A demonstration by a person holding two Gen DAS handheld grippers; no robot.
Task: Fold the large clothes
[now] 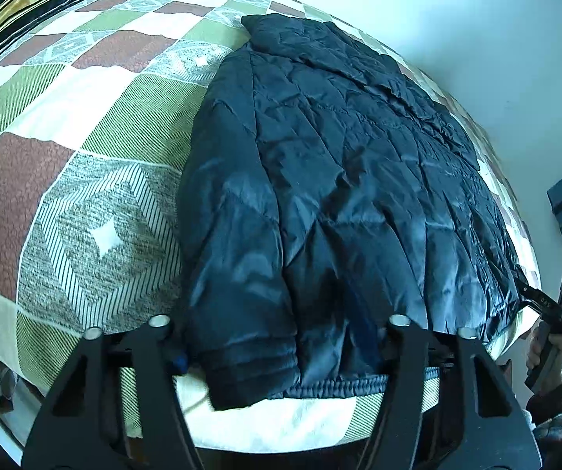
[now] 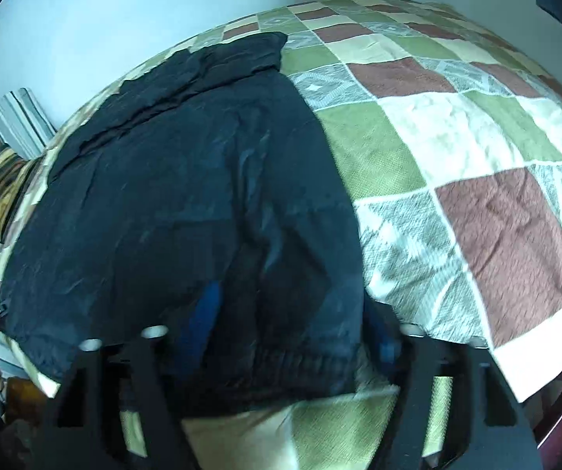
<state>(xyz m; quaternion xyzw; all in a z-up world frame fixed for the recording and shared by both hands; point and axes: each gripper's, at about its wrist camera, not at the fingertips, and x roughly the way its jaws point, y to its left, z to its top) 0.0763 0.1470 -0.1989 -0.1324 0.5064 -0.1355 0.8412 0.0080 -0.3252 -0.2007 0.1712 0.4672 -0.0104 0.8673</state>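
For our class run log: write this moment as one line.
jacket spread on bedspread | left gripper at hem | right gripper at hem | grip unclear

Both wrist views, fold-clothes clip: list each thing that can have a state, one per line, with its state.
Quilted jacket: spread flat on the bed, sleeves folded in, hem at the near edge, not yet folded over.
Patchwork bedspread: smooth, under the jacket.
Striped pillow: lying at the far corner.
Left gripper: jaws around the hem corner, grip unclear.
Right gripper: jaws around the other hem corner, grip unclear.
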